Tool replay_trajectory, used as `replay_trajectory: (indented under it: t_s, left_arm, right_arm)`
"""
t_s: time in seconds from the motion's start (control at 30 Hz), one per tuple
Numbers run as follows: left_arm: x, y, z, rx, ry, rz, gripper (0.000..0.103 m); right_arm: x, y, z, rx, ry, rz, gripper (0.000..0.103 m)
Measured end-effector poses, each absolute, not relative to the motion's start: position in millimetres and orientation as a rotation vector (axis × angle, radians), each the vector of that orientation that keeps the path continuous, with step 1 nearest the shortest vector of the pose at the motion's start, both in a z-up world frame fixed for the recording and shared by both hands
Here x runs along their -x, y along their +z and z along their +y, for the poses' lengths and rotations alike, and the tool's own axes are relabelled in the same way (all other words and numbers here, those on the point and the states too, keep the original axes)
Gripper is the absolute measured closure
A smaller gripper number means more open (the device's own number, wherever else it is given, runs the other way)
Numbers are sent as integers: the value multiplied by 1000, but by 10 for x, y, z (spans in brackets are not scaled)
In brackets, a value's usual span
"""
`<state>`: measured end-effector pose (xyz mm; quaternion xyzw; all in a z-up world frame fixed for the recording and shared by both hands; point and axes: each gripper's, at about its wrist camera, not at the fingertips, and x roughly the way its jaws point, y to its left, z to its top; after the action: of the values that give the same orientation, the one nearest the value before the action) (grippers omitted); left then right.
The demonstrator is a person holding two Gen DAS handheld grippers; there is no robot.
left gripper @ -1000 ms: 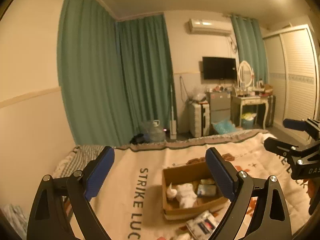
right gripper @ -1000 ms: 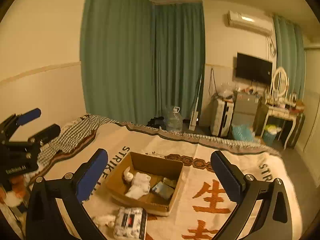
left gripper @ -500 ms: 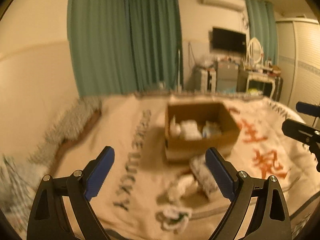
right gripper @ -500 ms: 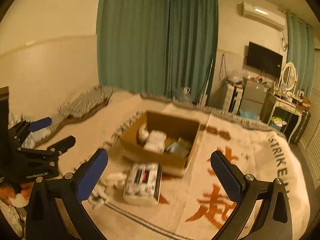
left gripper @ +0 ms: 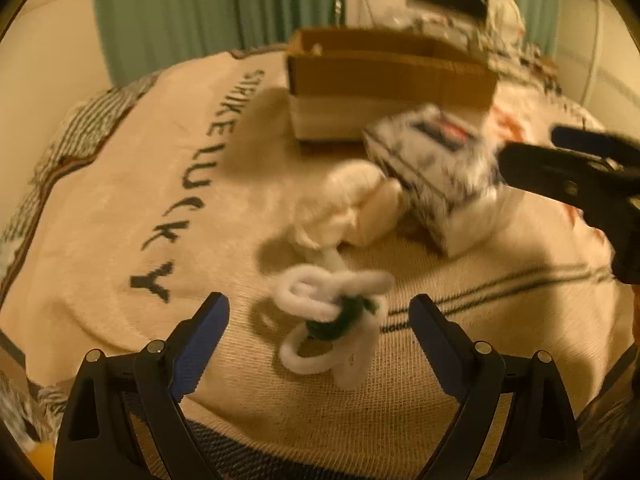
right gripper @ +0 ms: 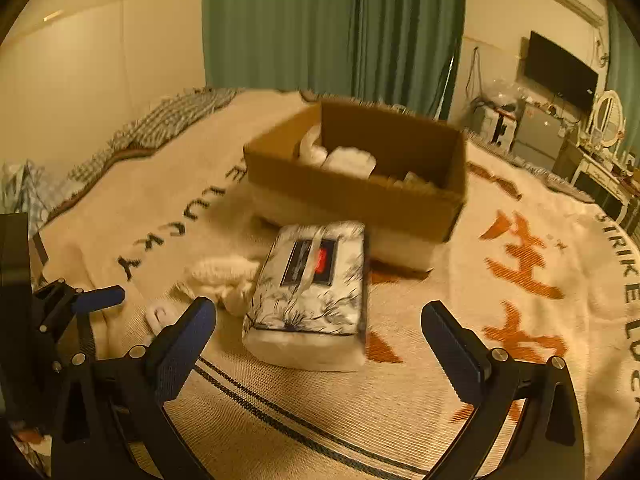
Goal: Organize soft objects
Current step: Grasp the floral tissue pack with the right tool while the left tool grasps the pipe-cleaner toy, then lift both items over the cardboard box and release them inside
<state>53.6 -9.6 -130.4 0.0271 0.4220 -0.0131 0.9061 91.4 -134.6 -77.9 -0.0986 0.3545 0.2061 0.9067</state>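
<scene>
**Two open grippers over the loose soft things on the bed**

The left gripper point(left gripper: 319, 322) hangs with its jaws spread wide and empty, straddling a white fuzzy looped thing point(left gripper: 332, 320) with a dark green knot at its centre. It looks feather-light and floppy; pinching the knot or a bundle of loops should hold better than one strand, which would likely slip. The right gripper point(right gripper: 319, 330) is likewise wide open and empty, just short of the tissue pack point(right gripper: 310, 292): light, squashy, plastic-wrapped and probably slippery, best squeezed across its narrow width. A crumpled white cloth point(right gripper: 222, 276) touches its left side. Beyond stands the cardboard box point(right gripper: 352, 196), already holding white items, on the bed blanket point(right gripper: 520, 320).
</scene>
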Motion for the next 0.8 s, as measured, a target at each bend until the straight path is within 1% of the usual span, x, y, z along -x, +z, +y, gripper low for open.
replay_trajectory:
  t_s: [0.17,0.23,0.27,0.3,0.33,0.43,0.5,0.53,0.57,0.6,0.67,0.8]
  left_arm:
    - [-650,-1450,-33,-37,-43,924,26]
    - [-699,-1495,0,-12,-57,952,42]
    - [-706,-1510,3,-6,-61,962,47]
    - [-718,-1531,-1,0,-68,975,53]
    - [-724,-1543,2,5,-82,984,57]
    - [-701,-1543,-9,10,-97,983,60]
    - [-673,-1533,-21,10,-101,981,61]
    - [-670,-1524,-25,9,-104,979,62]
    - [-649,-1508,-33,8,-110,974,62]
    - [-631,-1492,-40,7,-114,970,62]
    - [-600,-1452,-44,4,-120,954,62]
    - [-547,-1373,-57,0,-122,935,62]
  right_arm:
    - [-1038,-1081,-1274,200,442,803,0]
    - [-1074,-1178,-1269,187,445,831,0]
    - [-1092,-1220,-1267,181,441,842,0]
    - [-1113,-1266,-1269,172,440,852,0]
    - [-1139,-1312,-1266,161,443,866,1]
    - [-1190,-1365,-1247,164,433,870,7]
    - [-1194,-1362,-1230,173,433,862,14]
    - [-1179,-1354,-1233,177,427,857,21]
    - [-1159,-1340,-1237,176,425,852,25]
    - [-1145,-1324,-1245,170,427,848,27]
    - [-1081,-1270,-1307,139,426,832,34]
    - [-919,-1156,-1455,106,411,812,38]
